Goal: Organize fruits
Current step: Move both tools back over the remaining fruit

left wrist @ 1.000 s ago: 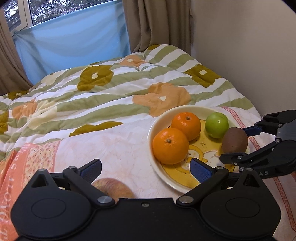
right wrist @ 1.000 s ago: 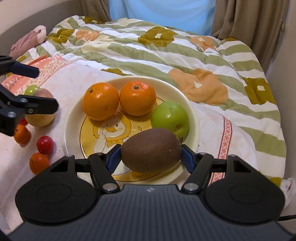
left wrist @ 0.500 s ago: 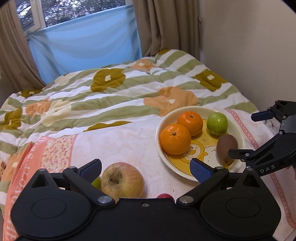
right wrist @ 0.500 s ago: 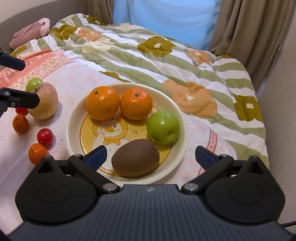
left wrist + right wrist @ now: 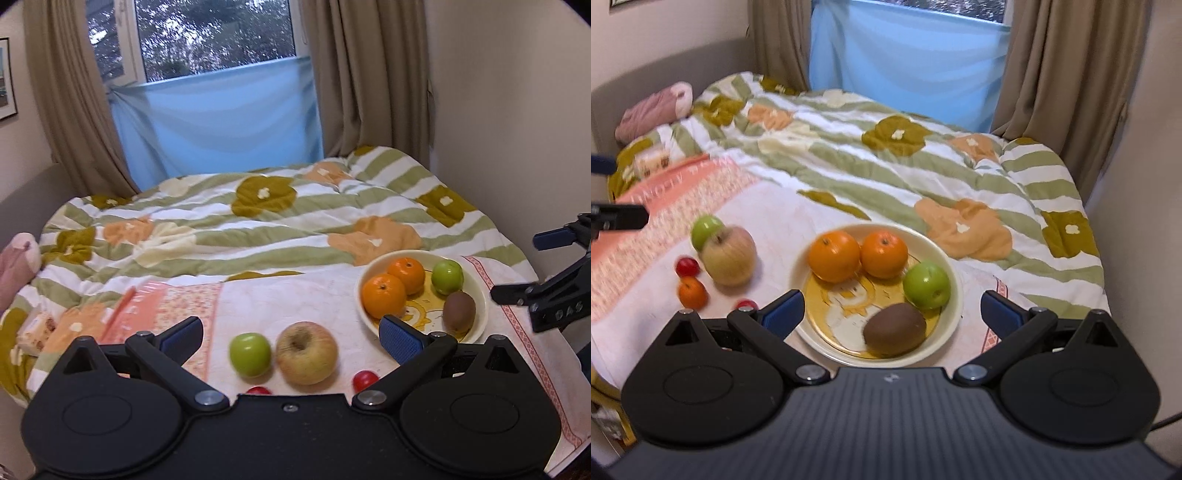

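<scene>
Released since a second ago, the brown fuzzy kiwi lies at lower centre in the cream cartoon-printed plate, while the right gripper and left gripper gape empty.

Left hand-held gripper: matte black body, two round embossed discs, silver pivot screws on angled linkage arms, blue ribbed pads at the tips; right hand-held gripper: same black build, blue pads, a ribbed grey centre panel with a small pale logo; seen from the left wrist, its side carries white lettering "DAS".
</scene>
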### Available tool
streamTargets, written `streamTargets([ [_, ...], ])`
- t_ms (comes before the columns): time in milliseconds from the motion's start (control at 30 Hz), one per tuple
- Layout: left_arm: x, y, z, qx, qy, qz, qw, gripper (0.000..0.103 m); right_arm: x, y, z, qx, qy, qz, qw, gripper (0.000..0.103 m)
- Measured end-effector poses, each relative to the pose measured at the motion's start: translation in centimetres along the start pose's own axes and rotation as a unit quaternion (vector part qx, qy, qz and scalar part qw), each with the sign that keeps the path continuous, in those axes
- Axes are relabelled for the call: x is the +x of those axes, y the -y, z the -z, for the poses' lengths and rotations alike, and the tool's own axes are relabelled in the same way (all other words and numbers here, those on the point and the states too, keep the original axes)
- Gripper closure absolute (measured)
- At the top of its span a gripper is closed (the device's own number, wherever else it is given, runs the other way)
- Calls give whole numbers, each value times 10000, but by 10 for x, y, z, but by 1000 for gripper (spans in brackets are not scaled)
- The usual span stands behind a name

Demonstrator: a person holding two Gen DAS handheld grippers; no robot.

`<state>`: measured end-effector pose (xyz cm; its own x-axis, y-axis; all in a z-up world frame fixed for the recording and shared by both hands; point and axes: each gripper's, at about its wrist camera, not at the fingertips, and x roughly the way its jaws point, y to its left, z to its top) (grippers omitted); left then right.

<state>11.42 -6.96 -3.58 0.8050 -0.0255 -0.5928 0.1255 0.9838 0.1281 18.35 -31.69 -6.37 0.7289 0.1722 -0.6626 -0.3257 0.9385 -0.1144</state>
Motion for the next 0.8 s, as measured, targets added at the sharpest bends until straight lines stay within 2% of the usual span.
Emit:
streamTargets([
  [200, -21, -27, 9, 28, 96, 16, 9999, 0, -32, -28, -10, 349, 176, 36, 9992, 0],
  [400, -24, -56, 17, 63, 87, 207, 9997, 0, -43, -61, -12, 830, 162, -26, 9964, 0],
  [633, -6, -90, 29, 216, -55, 513, 9984, 2, -33, -105, -6, 1167, 83, -47, 9931, 0],
  [733, 9, -101, 35, 317, -145, 727, 9967, 2, -22, -127, -3, 1126, 2, -52, 9936, 0],
  [800, 20, -107, 40, 433, -197, 890, 9949, 7, -13, -140, -2, 1048, -65, -68, 9945, 0],
])
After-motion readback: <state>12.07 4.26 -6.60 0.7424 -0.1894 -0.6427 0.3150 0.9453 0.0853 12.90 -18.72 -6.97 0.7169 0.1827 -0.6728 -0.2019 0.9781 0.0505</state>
